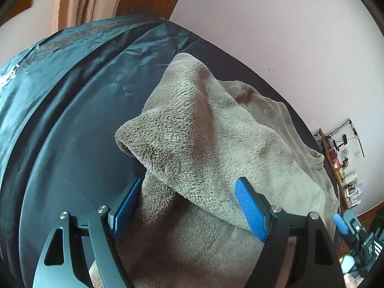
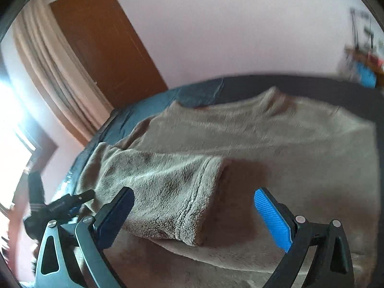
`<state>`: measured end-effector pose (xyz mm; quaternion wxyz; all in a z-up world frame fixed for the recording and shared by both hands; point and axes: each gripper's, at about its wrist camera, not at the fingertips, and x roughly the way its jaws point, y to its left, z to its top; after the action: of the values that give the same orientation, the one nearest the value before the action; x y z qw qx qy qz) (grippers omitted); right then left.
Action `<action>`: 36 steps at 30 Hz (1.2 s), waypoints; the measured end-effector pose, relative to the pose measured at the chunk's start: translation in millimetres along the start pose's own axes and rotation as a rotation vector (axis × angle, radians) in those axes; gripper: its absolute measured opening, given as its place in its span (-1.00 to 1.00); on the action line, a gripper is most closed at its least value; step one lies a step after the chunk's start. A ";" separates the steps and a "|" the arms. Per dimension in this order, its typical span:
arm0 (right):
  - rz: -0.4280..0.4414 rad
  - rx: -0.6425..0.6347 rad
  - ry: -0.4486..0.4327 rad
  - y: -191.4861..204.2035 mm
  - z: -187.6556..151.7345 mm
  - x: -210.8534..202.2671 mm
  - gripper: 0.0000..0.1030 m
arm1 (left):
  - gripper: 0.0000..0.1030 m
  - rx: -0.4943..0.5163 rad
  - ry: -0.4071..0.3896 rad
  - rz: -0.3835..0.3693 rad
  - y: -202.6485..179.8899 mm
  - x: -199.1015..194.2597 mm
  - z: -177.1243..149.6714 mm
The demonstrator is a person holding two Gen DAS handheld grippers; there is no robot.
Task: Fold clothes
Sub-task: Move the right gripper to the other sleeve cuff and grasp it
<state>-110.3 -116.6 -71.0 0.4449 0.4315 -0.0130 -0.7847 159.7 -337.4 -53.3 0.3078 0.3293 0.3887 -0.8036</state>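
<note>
A beige fleece sweater (image 1: 216, 144) lies on a dark sheet (image 1: 72, 124). One sleeve is folded across the body, its cuff (image 1: 124, 141) at the left. My left gripper (image 1: 187, 192) is open just above the sweater, with the folded sleeve between its fingers and nothing gripped. In the right wrist view the same sweater (image 2: 276, 139) lies spread flat, with the folded sleeve's cuff (image 2: 204, 199) in front. My right gripper (image 2: 192, 199) is open and empty above that cuff. The right gripper's blue tip (image 1: 340, 220) shows at the lower right of the left wrist view.
The dark sheet (image 2: 196, 93) covers a bed beside a pale wall (image 1: 276, 24). A brown door (image 2: 100, 43) and beige curtain (image 2: 48, 76) stand behind. A cluttered shelf (image 1: 340, 163) stands at the far right. The left gripper (image 2: 57, 208) shows at lower left.
</note>
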 end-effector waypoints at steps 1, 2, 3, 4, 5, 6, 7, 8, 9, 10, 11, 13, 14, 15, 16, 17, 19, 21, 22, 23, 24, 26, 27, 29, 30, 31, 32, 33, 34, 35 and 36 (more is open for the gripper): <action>0.009 0.020 0.016 -5.2 0.3 5.6 0.97 | 0.60 0.001 -0.001 0.000 -0.3 -0.3 0.1; 0.015 0.040 0.032 -10.4 0.7 11.1 0.97 | 0.60 0.002 -0.002 -0.001 -0.5 -0.5 0.1; 0.019 0.049 0.038 -12.4 1.0 13.8 0.96 | 0.60 0.002 -0.003 -0.001 -0.8 -0.8 0.2; 0.020 0.055 0.045 -14.6 2.1 18.4 0.93 | 0.60 0.005 -0.005 -0.001 -1.4 -1.0 0.2; 0.019 0.056 0.049 -13.9 3.3 21.5 0.91 | 0.60 0.009 -0.007 0.000 -2.2 -1.1 0.1; 0.011 0.050 0.054 -13.5 5.8 26.3 0.84 | 0.60 0.012 -0.008 0.001 -2.9 -1.3 0.1; 0.003 0.043 0.058 -13.2 8.3 31.3 0.76 | 0.60 0.016 -0.010 0.002 -3.7 -1.4 0.1; -0.005 0.037 0.063 -12.8 10.9 36.3 0.71 | 0.60 0.020 -0.012 0.003 -4.4 -1.6 0.0; -0.010 0.030 0.072 -12.1 12.5 41.0 0.60 | 0.60 0.023 -0.014 0.004 -5.2 -1.7 0.0; -0.016 0.020 0.088 -9.6 12.9 47.9 0.54 | 0.60 0.027 -0.015 0.005 -6.0 -1.9 0.0; -0.024 0.007 0.093 -7.3 12.5 52.7 0.53 | 0.60 0.031 -0.017 0.005 -6.7 -2.0 -0.1; -0.042 -0.019 0.102 -2.8 11.6 61.9 0.52 | 0.60 0.038 -0.020 0.007 -8.2 -2.3 -0.1; -0.054 -0.032 0.099 -0.3 10.7 64.1 0.52 | 0.60 0.042 -0.023 0.009 -8.8 -2.4 -0.2; -0.067 -0.046 0.095 2.2 9.8 66.0 0.52 | 0.60 0.045 -0.025 0.010 -9.4 -2.5 -0.3; -0.079 -0.059 0.091 4.7 8.8 67.9 0.51 | 0.60 0.049 -0.029 0.012 -10.2 -2.8 -0.2; -0.085 -0.075 0.086 8.2 8.2 67.9 0.47 | 0.60 0.053 -0.031 0.015 -11.0 -3.1 -0.3; -0.097 -0.106 0.078 15.6 7.0 67.5 0.21 | 0.60 0.061 -0.036 0.020 -12.5 -3.5 -0.5; -0.108 -0.138 0.070 22.9 5.9 67.2 0.09 | 0.60 0.069 -0.037 0.025 -13.9 -3.9 -0.6; -0.099 -0.151 0.069 26.1 5.9 66.3 0.08 | 0.60 0.071 -0.038 0.026 -14.5 -4.0 -0.7; -0.089 -0.163 0.069 29.2 6.0 65.5 0.08 | 0.60 0.074 -0.038 0.027 -15.0 -4.0 -0.8; -0.088 -0.161 0.075 28.9 5.7 67.4 0.08 | 0.60 0.076 -0.038 0.028 -15.5 -4.1 -1.0; -0.088 -0.155 0.087 27.5 5.1 71.8 0.08 | 0.60 0.081 -0.039 0.031 -16.2 -4.2 -1.0; -0.081 -0.148 0.091 25.5 4.8 74.1 0.08 | 0.60 0.081 -0.039 0.031 -16.3 -4.1 -1.1; -0.064 -0.134 0.099 21.1 4.2 78.8 0.08 | 0.60 0.082 -0.039 0.032 -16.3 -4.0 -1.1; -0.064 -0.137 0.097 21.3 3.5 78.6 0.08 | 0.60 0.082 -0.040 0.033 -16.4 -3.9 -1.1; -0.065 -0.141 0.094 21.7 2.8 78.1 0.08 | 0.60 0.083 -0.041 0.034 -16.7 -3.9 -1.1; -0.066 -0.145 0.091 22.2 2.1 77.7 0.08 | 0.60 0.086 -0.042 0.036 -17.1 -4.0 -1.2; -0.066 -0.150 0.089 22.6 1.4 77.2 0.08 | 0.60 0.089 -0.044 0.038 -17.6 -4.0 -1.4; -0.067 -0.154 0.086 23.0 0.6 76.7 0.07 | 0.60 0.095 -0.047 0.042 -18.3 -4.3 -1.7; -0.071 -0.153 0.083 23.8 0.3 76.9 0.07 | 0.60 0.101 -0.051 0.047 -19.3 -4.7 -1.9; -0.074 -0.152 0.081 24.7 0.0 77.2 0.01 | 0.60 0.107 -0.055 0.051 -20.2 -5.1 -2.2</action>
<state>-111.3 -186.3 -112.4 0.4471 0.4279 0.0804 -0.7814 148.2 -324.1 -41.9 0.3206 0.3327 0.3282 -0.8239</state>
